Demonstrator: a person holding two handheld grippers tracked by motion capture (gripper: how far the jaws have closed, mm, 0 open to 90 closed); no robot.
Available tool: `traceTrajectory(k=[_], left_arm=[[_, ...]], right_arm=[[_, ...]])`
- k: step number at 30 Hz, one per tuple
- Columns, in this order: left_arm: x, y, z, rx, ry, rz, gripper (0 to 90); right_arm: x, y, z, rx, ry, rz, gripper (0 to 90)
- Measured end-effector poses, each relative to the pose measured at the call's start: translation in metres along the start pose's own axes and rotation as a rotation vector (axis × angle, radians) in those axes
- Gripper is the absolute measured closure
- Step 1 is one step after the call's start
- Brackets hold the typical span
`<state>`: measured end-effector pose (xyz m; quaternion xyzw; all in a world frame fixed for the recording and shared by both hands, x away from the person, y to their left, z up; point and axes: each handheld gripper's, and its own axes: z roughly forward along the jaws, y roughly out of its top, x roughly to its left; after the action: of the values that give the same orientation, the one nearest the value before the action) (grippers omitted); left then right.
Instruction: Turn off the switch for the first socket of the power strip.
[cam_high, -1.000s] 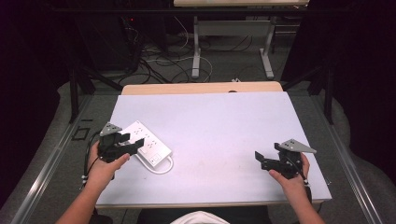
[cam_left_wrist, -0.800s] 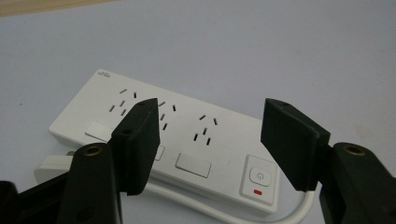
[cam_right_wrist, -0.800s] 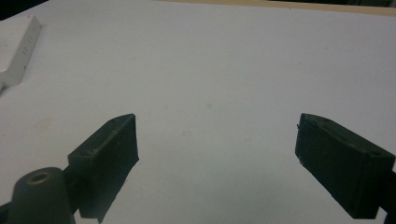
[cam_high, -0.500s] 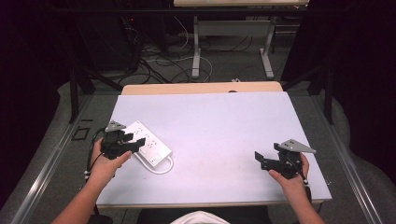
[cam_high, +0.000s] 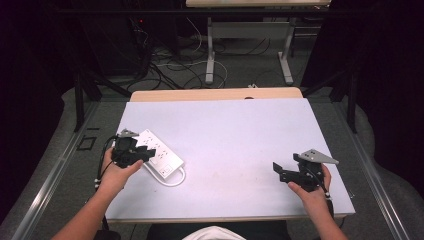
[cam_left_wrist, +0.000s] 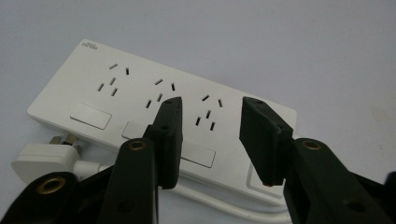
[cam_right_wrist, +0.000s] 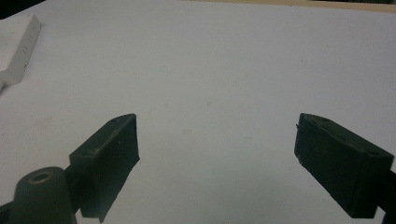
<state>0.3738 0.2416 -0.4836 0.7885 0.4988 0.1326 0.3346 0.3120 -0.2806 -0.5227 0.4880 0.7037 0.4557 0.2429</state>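
Left hand-held gripper (cam_left_wrist: 212, 140) hangs with its jaws apart just over the power strip (cam_left_wrist: 154, 107), which lies flat near the left edge of the surface (cam_high: 240, 140) with its plug (cam_left_wrist: 39, 158) and cord (cam_high: 176, 181) curled beside it. Your right hand-held gripper (cam_high: 278, 171) rests well apart, jaws wide. Expect a stiff, light, smooth plastic body; grip across its narrow width, clear of the cord.

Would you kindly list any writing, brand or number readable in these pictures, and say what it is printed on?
Small grey brand mark at one corner of the power strip: too small and blurred to read.
No other text, number or sign is legible, neither on the plug, nor on the left gripper, nor on the right gripper, nor on the table.
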Motion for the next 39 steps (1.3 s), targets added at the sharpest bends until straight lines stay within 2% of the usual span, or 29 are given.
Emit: traceTrajectory(k=[4, 5, 10, 12, 14, 16, 19, 26, 27, 30, 34, 36, 39], left_arm=[[-0.001, 0.002, 0.004, 0.034, -0.008, -0.01, 65.3], [-0.001, 0.002, 0.005, 0.039, -0.004, 0.004, 66.5], [-0.003, 0.003, 0.01, 0.058, 0.004, -0.006, 70.9], [-0.001, 0.005, 0.013, 0.082, 0.007, 0.0, 72.3], [-0.002, 0.004, 0.015, 0.081, 0.011, -0.025, 74.0], [0.0, 0.005, 0.015, 0.089, 0.009, -0.016, 75.8], [0.001, 0.004, 0.018, 0.099, 0.015, -0.042, 78.1], [0.006, 0.004, 0.021, 0.128, 0.027, -0.035, 83.9], [0.006, 0.003, 0.023, 0.127, 0.028, -0.044, 84.4], [0.008, 0.004, 0.024, 0.141, 0.026, -0.028, 85.6], [0.008, 0.003, 0.026, 0.151, 0.03, -0.035, 89.0], [0.01, 0.003, 0.027, 0.16, 0.035, -0.015, 89.4], [0.01, 0.003, 0.029, 0.163, 0.04, -0.024, 89.5]], right_arm=[[0.0, 0.0, 0.0, 0.001, 0.001, 0.002, 13.0], [0.0, 0.0, 0.0, 0.001, 0.0, 0.004, 13.1], [0.0, 0.0, 0.0, 0.006, -0.001, 0.004, 13.4], [-0.001, 0.0, 0.0, 0.003, 0.001, 0.003, 13.4], [-0.001, 0.0, 0.0, 0.004, 0.002, 0.005, 13.5], [0.0, 0.0, 0.0, -0.001, 0.0, 0.007, 13.7], [0.0, 0.0, 0.0, 0.003, 0.002, 0.007, 13.7], [0.0, 0.0, 0.0, 0.006, 0.004, 0.008, 14.0], [0.0, -0.001, 0.001, 0.005, 0.008, 0.007, 14.0], [-0.001, -0.001, 0.0, 0.009, 0.013, 0.007, 14.0], [-0.001, -0.001, 0.001, 0.011, 0.016, 0.007, 14.1], [-0.001, -0.001, 0.001, 0.011, 0.014, 0.005, 14.1], [-0.001, -0.001, 0.001, 0.012, 0.017, 0.007, 14.2]])
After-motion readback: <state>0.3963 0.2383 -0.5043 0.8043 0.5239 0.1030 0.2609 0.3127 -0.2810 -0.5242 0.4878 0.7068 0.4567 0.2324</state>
